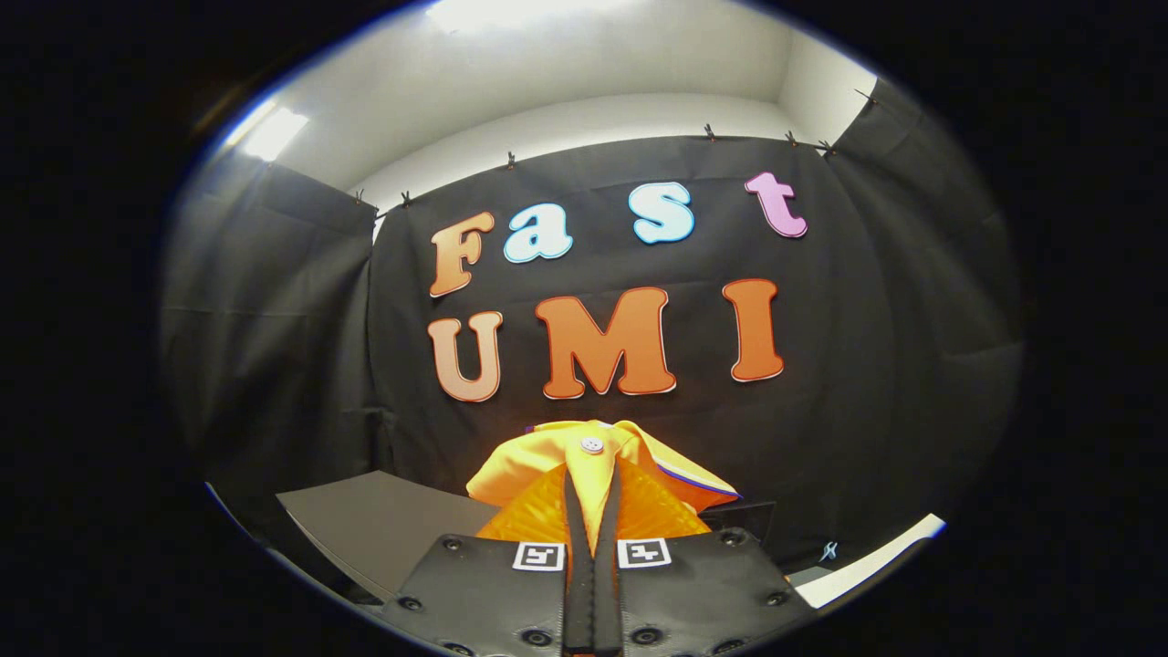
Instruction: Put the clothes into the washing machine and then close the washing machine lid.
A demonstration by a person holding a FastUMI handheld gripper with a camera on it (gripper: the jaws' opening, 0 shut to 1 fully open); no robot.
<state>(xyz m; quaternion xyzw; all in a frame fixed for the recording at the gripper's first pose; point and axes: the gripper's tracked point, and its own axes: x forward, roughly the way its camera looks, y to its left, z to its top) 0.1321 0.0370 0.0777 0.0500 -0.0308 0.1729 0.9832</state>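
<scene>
The tongs pinch a yellow shirt with a white button, lifted before the black cloth wall; a grey lid lies near left

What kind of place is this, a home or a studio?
Likely a staged booth, not a home: black cloth clipped up as walls, white ceiling above, and the gripper, jaws closed on a yellow garment.
</scene>
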